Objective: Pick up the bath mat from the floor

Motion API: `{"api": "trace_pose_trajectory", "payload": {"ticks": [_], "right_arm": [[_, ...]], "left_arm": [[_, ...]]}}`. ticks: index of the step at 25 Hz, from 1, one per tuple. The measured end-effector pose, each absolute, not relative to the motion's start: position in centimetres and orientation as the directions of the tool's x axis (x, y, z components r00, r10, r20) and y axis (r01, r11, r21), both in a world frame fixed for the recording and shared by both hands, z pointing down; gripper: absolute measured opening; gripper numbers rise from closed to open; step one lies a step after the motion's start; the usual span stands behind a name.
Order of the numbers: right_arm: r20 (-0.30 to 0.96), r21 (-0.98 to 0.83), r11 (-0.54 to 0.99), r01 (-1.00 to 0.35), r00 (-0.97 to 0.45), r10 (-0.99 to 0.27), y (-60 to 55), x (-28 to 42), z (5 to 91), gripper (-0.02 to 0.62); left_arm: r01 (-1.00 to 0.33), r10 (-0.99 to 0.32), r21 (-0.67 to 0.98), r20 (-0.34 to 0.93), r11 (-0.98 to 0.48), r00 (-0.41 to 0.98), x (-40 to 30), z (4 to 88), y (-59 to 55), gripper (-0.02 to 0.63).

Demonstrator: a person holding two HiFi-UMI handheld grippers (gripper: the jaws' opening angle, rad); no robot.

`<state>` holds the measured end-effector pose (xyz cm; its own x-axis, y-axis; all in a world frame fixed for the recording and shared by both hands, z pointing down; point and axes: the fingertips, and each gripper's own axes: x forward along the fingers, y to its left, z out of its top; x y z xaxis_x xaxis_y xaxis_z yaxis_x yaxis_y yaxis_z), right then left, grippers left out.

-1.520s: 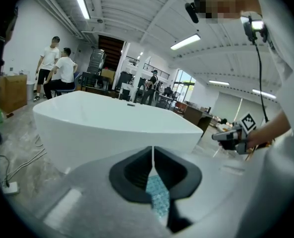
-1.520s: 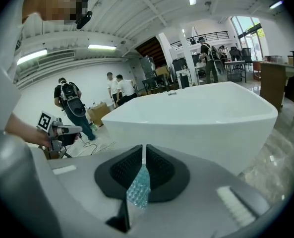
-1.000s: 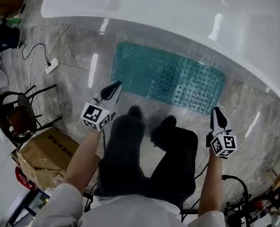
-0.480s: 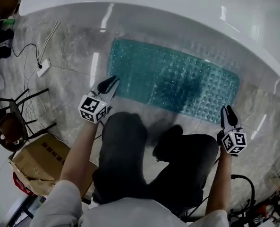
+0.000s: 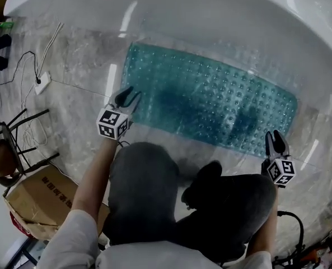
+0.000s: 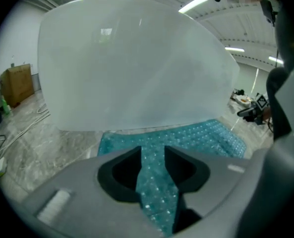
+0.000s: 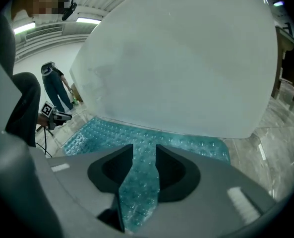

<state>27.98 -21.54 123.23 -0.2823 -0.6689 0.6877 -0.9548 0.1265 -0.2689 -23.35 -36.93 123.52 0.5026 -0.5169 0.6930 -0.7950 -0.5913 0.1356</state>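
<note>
Head view, person crouching. The teal, studded bath mat [image 5: 210,102] lies flat on the marble floor [image 5: 76,66], with the white bathtub [image 5: 210,15] along its 12 o'clock edge. The left hand-held gripper [image 5: 127,97] is at the mat's 8 o'clock corner and the right hand-held gripper [image 5: 275,139] at its 4 o'clock corner. Both pairs of jaws stand apart, having just been opening. Each gap shows only the mat beyond it, with nothing clamped. A cardboard box [image 5: 31,198] sits at 7 o'clock, well apart from the mat.

Teal translucent bath mat [image 5: 210,102], rectangular, covered in rounded bumps, laid flat on the marbled floor [image 5: 82,66], long edge beside the white bathtub [image 5: 210,15]
</note>
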Motion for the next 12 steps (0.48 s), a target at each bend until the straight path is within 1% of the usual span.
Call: {"api": "trace_pose_trajectory", "payload": {"ticks": [3,6,9,12], "right_arm": [[0.699,-0.271,0.102,-0.957,-0.269,-0.663,-20.6,28.4,125.1,0.162],[0.706,-0.274,0.084,-0.958,-0.260,-0.659,-20.1,29.3,127.0,0.176],[0.710,-0.270,0.078,-0.960,-0.253,-0.657,-20.3,30.1,128.7,0.193],[0.723,-0.263,0.077,-0.962,-0.249,-0.644,-20.3,30.4,130.4,0.199]], "left_arm": [[-0.823,-0.512,0.111,0.735,-0.557,0.445,-26.0,126.8,-37.3,0.169],[-0.852,-0.512,0.091,0.764,-0.516,0.392,-28.7,129.4,-37.9,0.175],[-0.870,-0.509,0.084,0.782,-0.486,0.360,-30.7,131.2,-38.5,0.175],[-0.874,-0.483,0.075,0.809,-0.480,0.334,-32.3,133.4,-38.8,0.199]]}}
